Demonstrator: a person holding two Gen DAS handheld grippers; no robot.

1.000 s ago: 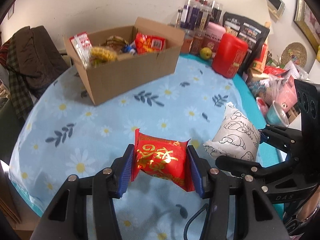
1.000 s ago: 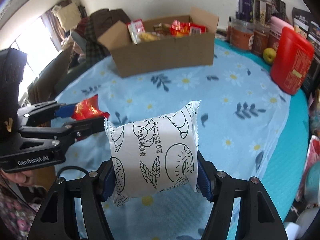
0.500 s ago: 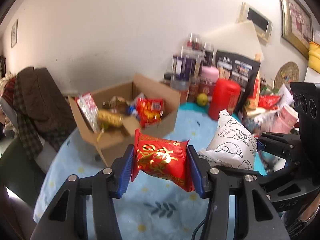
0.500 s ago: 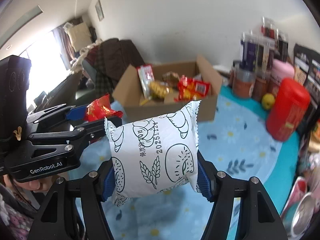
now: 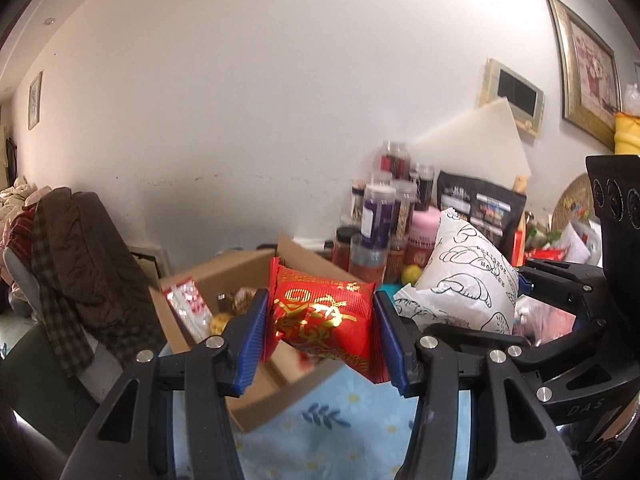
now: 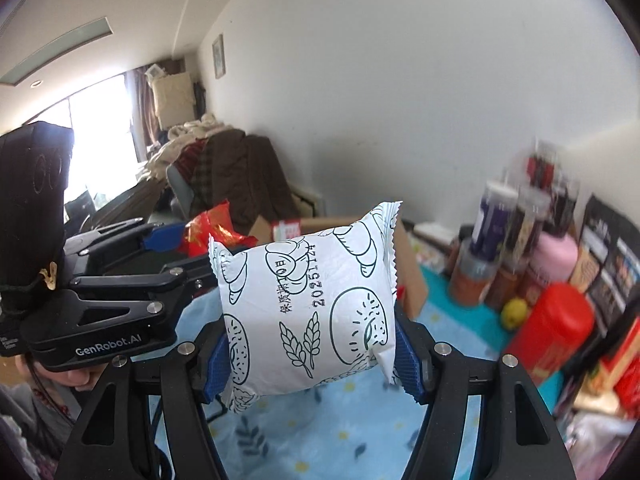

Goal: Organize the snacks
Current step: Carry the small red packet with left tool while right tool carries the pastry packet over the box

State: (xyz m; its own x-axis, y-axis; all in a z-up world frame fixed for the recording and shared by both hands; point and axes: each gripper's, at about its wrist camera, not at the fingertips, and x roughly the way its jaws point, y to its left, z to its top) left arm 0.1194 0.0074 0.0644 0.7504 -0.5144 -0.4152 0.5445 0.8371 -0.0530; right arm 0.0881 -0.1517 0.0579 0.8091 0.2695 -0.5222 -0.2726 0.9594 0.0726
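Observation:
My left gripper [image 5: 318,336] is shut on a red snack packet with gold print [image 5: 324,314], held in the air just in front of an open cardboard box [image 5: 256,396] with several snacks inside. My right gripper [image 6: 310,352] is shut on a white bread packet with line drawings [image 6: 308,304], also lifted off the table. The two grippers hang side by side: the white bread packet [image 5: 464,276] shows to the right in the left wrist view, the red snack packet [image 6: 212,232] to the left in the right wrist view. The cardboard box [image 6: 408,276] is mostly hidden behind the bread packet.
A floral blue tablecloth [image 5: 332,424] covers the table. Jars [image 5: 376,216], a pink container [image 6: 554,256], a red canister [image 6: 552,324], a yellow fruit [image 6: 514,310] and dark bags [image 5: 480,204] crowd the back right. A chair draped with clothes [image 5: 76,248] stands at the left.
Both grippers rose with their packets and tilted up, so the table dropped low in view and the wall fills the frames. The box now sits close behind the packets.

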